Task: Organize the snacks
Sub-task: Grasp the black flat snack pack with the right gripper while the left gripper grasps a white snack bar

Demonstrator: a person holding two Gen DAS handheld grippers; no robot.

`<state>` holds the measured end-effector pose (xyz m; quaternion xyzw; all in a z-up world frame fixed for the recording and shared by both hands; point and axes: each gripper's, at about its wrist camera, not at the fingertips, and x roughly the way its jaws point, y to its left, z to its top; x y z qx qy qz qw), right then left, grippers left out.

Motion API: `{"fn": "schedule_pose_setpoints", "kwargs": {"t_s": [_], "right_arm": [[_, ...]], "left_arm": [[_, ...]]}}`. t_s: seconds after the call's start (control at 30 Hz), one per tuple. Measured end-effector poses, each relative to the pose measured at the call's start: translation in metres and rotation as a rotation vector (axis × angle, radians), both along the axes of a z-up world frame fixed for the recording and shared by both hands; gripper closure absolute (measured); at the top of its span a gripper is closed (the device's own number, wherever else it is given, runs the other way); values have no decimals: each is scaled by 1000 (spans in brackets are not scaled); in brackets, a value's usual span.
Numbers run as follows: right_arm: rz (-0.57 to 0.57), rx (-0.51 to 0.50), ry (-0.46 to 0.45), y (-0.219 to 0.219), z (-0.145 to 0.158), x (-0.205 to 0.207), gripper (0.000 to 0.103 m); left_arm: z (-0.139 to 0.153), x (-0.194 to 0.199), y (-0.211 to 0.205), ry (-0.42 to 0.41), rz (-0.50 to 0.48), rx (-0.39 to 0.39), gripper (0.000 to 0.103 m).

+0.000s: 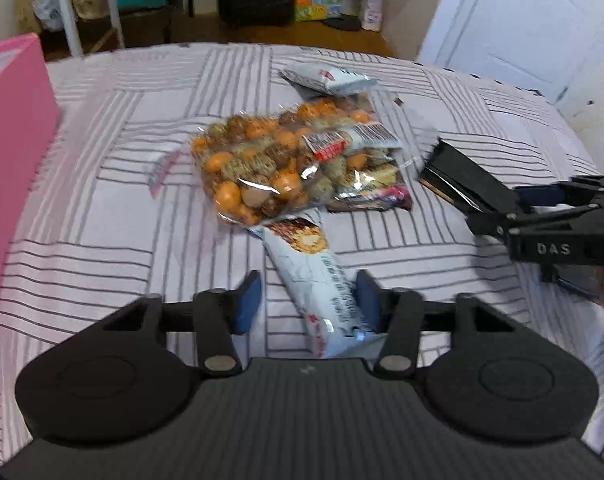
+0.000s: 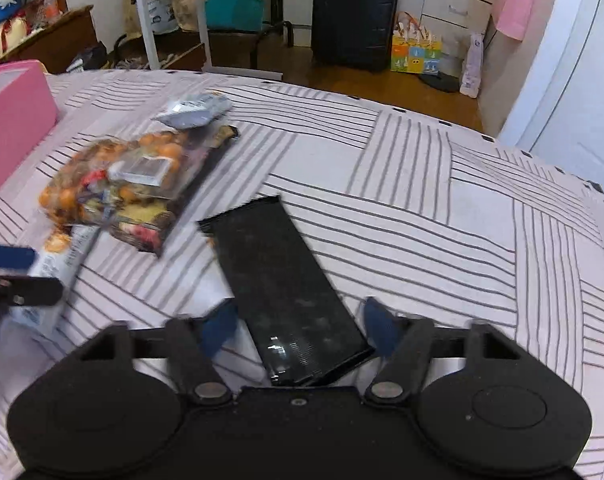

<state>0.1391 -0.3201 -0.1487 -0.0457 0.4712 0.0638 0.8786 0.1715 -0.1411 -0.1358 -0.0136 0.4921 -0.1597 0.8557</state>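
Two hand-held grippers gape wide: the left hand-held gripper [image 1: 308, 300] straddles a white packet [image 1: 322, 284], the right hand-held gripper [image 2: 300, 326] a black packet [image 2: 280, 280]. Mid-frame, a candy bag [image 1: 270, 164] tops the heap; a pink box [image 1: 10, 184] fills the left edge.

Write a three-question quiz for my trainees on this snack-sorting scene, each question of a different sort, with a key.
1. True or false: the left gripper straddles the white snack packet.
2. What lies between the right gripper fingers? A) black packet B) bag of orange sweets C) pink box
3. Fill in: the snacks lie on a ____ bedspread.

Key: 1 true; 2 A; 3 striped.
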Motion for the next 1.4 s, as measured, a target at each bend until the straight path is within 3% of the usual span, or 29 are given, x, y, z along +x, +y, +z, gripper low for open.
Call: {"fn": "schedule_pose_setpoints", "kwargs": {"t_s": [0.07, 0.27, 0.43, 0.47, 0.73, 1.0, 1.4], "right_arm": [[-11, -11, 13, 8, 2, -4, 40], [-133, -23, 78, 28, 7, -20, 40], [-88, -31, 73, 40, 1, -13, 38], [-86, -31, 71, 40, 0, -10, 46], [-239, 49, 25, 34, 13, -30, 48], [-318, 166, 34, 46, 34, -65, 48], [-257, 238, 89, 95, 55, -110, 48]], "left_arm": [[0, -1, 2, 6, -7, -17, 72], [0, -3, 4, 4, -13, -20, 75], [0, -2, 4, 13, -11, -23, 75], [0, -2, 4, 14, -15, -22, 75], [9, -8, 15, 67, -77, -35, 78], [20, -26, 30, 104, -106, -73, 79], [43, -56, 78, 168, -141, -149, 80]]}}
